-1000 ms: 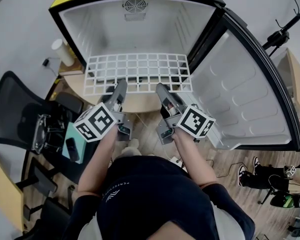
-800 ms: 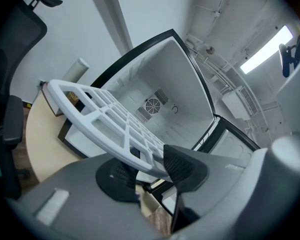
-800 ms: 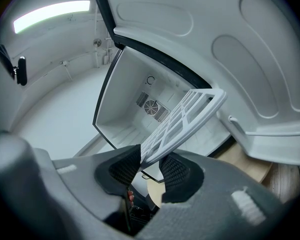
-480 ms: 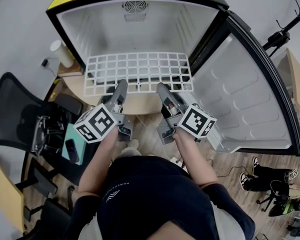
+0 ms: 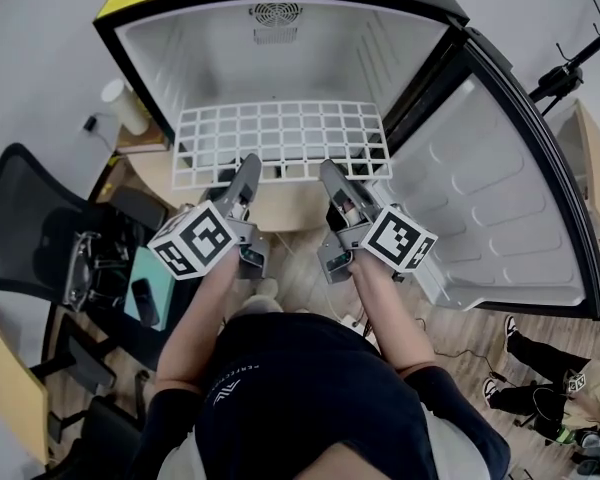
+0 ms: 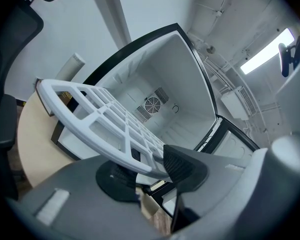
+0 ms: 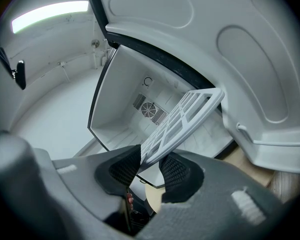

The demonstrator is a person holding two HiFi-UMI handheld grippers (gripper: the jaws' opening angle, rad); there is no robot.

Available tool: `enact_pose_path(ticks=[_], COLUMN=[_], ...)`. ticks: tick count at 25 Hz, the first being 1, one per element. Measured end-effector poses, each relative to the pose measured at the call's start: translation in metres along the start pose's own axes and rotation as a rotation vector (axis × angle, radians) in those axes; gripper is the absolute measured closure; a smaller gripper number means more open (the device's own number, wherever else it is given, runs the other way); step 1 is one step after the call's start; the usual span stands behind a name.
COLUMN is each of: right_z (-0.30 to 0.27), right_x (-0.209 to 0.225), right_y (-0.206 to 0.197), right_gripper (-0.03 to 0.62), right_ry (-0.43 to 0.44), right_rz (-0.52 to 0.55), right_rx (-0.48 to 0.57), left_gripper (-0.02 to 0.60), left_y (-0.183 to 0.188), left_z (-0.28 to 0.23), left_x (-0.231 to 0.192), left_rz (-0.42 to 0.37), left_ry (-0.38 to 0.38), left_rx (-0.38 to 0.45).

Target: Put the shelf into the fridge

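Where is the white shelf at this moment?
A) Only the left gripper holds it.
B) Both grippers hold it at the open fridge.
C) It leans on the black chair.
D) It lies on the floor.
B: the left gripper and the right gripper each clamp the near edge of the shelf before the open fridge.

Surroundings of the work area, seen from above.
A black office chair [image 5: 25, 218] stands at left, near a teal pad [image 5: 138, 273] bearing a dark handset [image 5: 145, 300]. A white cylinder [image 5: 126, 106] sits beside the round pale wooden bench [image 5: 280, 206]. At right are a black stand [image 5: 570, 68], a wooden cabinet [image 5: 595, 158], and a person's legs [image 5: 550, 393] on the plank floor [image 5: 460, 333].
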State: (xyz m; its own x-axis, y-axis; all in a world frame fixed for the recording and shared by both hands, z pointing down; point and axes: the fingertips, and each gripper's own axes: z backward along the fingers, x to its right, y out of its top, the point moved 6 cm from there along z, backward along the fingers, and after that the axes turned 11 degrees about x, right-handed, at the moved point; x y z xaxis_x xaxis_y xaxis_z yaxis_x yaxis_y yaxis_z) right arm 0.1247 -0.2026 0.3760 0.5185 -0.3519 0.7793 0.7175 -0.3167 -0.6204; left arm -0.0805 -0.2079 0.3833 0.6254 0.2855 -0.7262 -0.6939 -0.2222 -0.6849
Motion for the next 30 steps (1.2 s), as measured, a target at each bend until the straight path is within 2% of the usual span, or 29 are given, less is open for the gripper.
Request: enact_pose_path(ticks=[30], right_z=[-0.041], right_x=[0.011], right_y=[0.012], right_gripper=[0.468], right_ry=[-0.076], right_rz=[0.026], right_rx=[0.083], left_gripper=[0.42], left_y=[0.016], left_z=[-0.046], left_x=[-0.015], left_rz=[-0.009], left_ry=[-0.041], left_rx=[-0.031])
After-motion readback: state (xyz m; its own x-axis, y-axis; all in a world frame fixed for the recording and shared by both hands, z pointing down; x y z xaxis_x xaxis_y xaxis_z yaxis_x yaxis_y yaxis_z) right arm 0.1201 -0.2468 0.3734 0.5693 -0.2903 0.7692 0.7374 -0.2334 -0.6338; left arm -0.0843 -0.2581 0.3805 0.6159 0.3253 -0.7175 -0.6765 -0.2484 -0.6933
